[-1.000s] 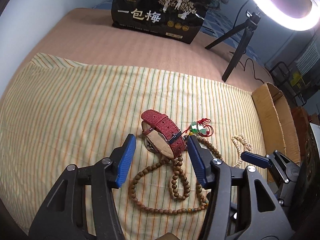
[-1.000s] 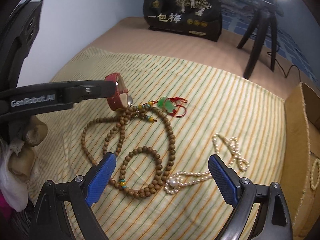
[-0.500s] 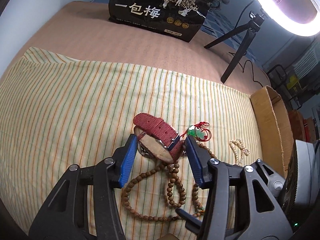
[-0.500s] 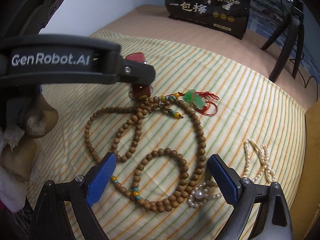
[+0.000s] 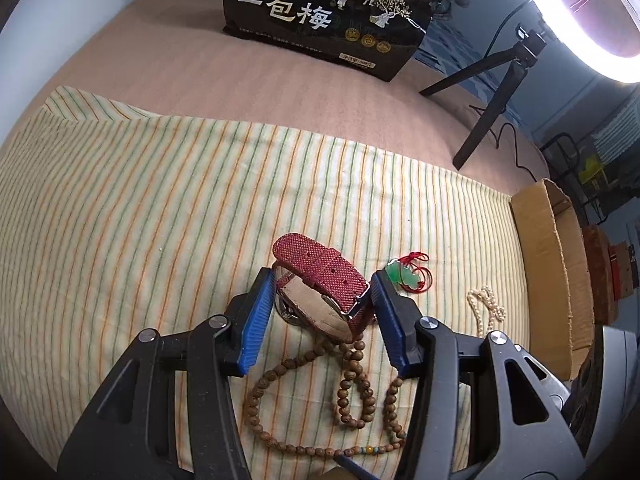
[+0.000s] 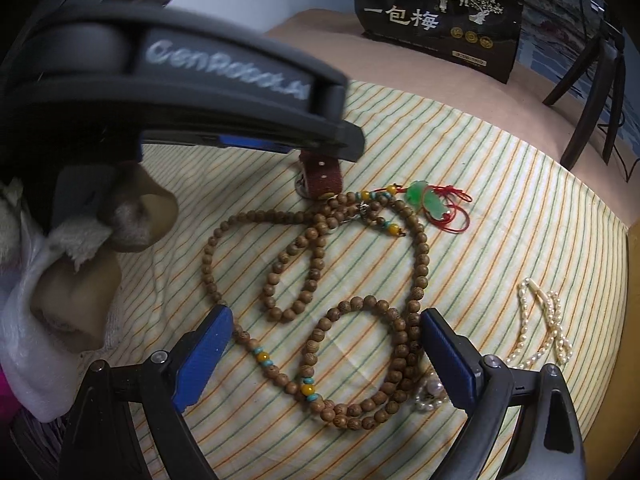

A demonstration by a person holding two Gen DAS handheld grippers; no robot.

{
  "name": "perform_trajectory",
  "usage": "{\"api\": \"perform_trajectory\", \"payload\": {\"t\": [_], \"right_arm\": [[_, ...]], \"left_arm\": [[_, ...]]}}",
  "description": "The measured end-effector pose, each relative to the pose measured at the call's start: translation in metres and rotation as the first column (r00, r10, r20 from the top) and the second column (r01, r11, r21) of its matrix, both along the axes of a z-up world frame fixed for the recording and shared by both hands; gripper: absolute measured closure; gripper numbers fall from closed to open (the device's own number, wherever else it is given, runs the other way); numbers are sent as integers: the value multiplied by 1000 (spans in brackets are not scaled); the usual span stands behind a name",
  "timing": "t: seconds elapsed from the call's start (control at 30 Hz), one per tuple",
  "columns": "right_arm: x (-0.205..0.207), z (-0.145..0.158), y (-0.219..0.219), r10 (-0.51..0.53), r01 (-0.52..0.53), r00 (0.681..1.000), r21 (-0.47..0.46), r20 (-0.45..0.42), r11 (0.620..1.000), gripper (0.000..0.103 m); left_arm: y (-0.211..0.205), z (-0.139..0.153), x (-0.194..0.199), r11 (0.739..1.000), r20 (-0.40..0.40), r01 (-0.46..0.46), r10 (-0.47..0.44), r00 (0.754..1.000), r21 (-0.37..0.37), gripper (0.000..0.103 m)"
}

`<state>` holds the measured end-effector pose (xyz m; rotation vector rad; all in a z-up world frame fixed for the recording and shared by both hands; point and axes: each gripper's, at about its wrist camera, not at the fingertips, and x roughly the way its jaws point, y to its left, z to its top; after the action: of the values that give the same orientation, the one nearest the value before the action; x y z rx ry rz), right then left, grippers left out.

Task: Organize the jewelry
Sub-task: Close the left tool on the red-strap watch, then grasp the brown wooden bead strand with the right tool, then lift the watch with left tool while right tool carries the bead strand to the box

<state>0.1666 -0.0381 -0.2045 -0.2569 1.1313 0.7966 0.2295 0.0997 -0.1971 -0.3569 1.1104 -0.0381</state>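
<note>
The red-strapped watch (image 5: 320, 284), lying on the striped cloth (image 5: 140, 208), is bracketed by the part-open left gripper (image 5: 322, 300), to be closed next, while the right gripper (image 6: 326, 344) hangs wide, empty, over the wooden bead necklace (image 6: 320, 256)

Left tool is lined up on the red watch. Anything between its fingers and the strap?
Nothing visible. The left tool stands open with the red watch already between its fingers. The wooden bead necklace lies just under and behind the watch, touching it, so it may drag along.

watch (image 5: 320, 284): 1 | wooden bead strands (image 6: 416, 276): 2 | jade pendant (image 6: 426, 198): 1 | pearl strands (image 6: 540, 320): 2
</note>
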Motion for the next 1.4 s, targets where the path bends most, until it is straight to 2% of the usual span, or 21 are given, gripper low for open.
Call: {"api": "perform_trajectory", "payload": {"t": [0.1,0.27,0.43,0.57,0.6,0.67,0.7,0.73,0.83,0.97,1.3,1.4], "right_arm": [[-12,2,2,30,-30,999,-16,16,999,7],[-22,-1,13,62,-59,997,-58,54,997,7],[-35,-2,25,90,-75,988,-120,123,990,13],[-44,7,24,105,-91,986,-108,133,990,39],[-45,8,23,106,-94,986,-97,127,991,49],[-44,12,21,97,-86,988,-90,123,992,76],[-43,13,19,93,-83,988,-89,120,993,80],[-42,15,18,87,-76,989,-89,119,993,89],[-40,18,14,77,-68,991,-84,108,994,92],[-40,32,3,55,-44,988,-77,146,996,92],[-36,101,-38,-88,72,967,76,238,995,92],[-28,114,-49,-120,94,958,109,262,990,92]], "left_arm": [[4,1,-1,1000,8,4,-4,1000,-15,73],[12,0,-1,1000,18,-12,12,1000,-21,85],[13,1,-3,1000,25,-8,8,1000,-10,86],[12,1,-5,1000,27,-2,2,1000,-1,86],[12,2,-5,1000,28,-3,3,1000,0,86],[13,4,-6,1000,30,-5,5,1000,3,87],[13,4,-7,1000,32,-7,7,999,4,87],[14,6,-8,1000,34,-9,9,999,3,87],[17,12,-13,1000,45,-11,11,999,-3,89],[20,24,-20,1000,72,-17,17,997,1,93],[15,54,-35,1000,138,-3,3,990,0,94],[11,63,-41,1000,161,5,-6,987,7,95]]}}
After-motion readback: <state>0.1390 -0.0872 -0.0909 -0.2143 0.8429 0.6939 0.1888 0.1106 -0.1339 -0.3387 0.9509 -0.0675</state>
